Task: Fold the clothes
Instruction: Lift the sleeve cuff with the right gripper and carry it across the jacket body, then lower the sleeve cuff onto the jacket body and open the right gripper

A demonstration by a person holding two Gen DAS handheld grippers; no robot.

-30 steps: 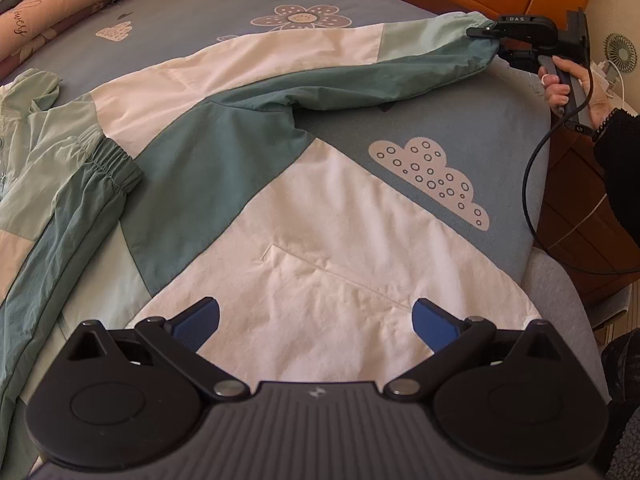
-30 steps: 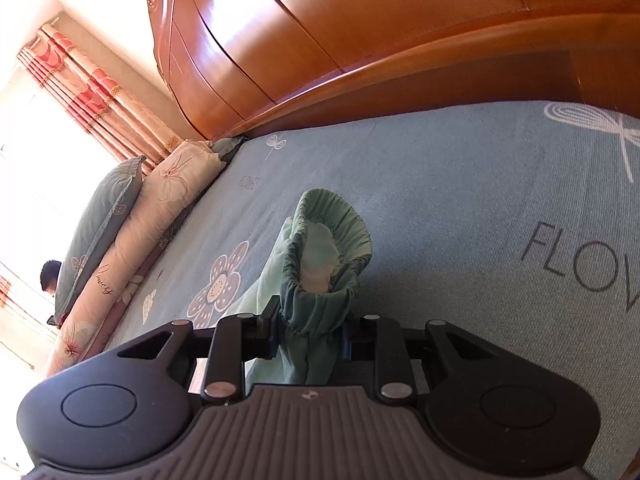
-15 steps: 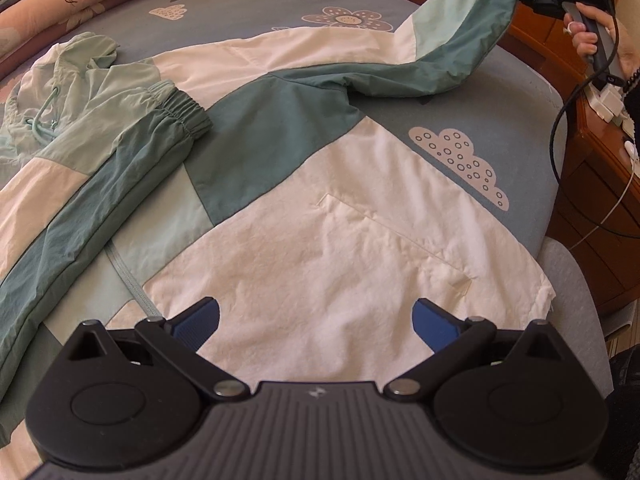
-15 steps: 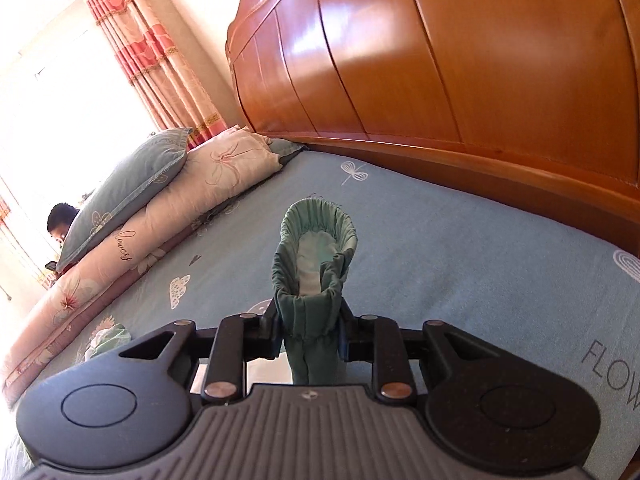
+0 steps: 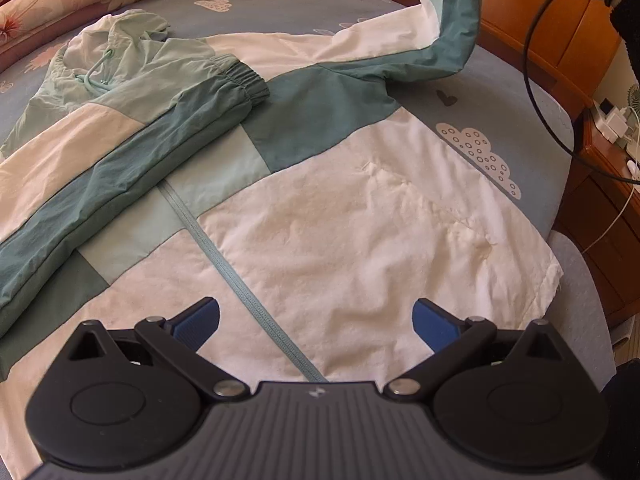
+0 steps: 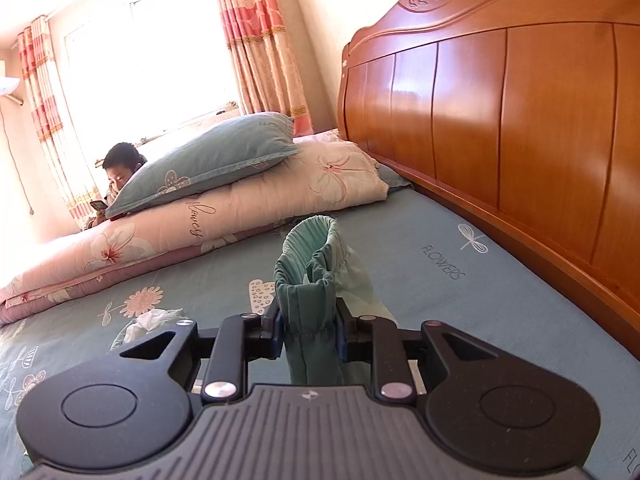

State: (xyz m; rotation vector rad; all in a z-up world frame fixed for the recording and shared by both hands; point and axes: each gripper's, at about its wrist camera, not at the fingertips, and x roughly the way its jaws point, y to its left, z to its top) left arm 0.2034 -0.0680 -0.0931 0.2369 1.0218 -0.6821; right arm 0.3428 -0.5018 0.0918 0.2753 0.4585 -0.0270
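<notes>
1. A wooden headboard (image 6: 500,128) stands at the head of the bed (image 6: 460,292); a folded quilt (image 6: 200,224) with a blue pillow (image 6: 208,168) on it lies beside the headboard.
2. A person (image 6: 120,168) sits beyond the pillow.
3. The jacket (image 5: 320,216), white and green, lies front-up on the bed, one sleeve folded across its chest.
4. The left tool (image 5: 316,320) hovers spread over the hem.
5. The right tool (image 6: 308,336) pinches the other sleeve's cuff (image 6: 310,276), lifted off the bed.

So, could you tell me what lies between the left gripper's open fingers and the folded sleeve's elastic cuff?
In the left wrist view, between the left gripper and the cuff lies only the jacket front, with its zipper running up between them.
</notes>
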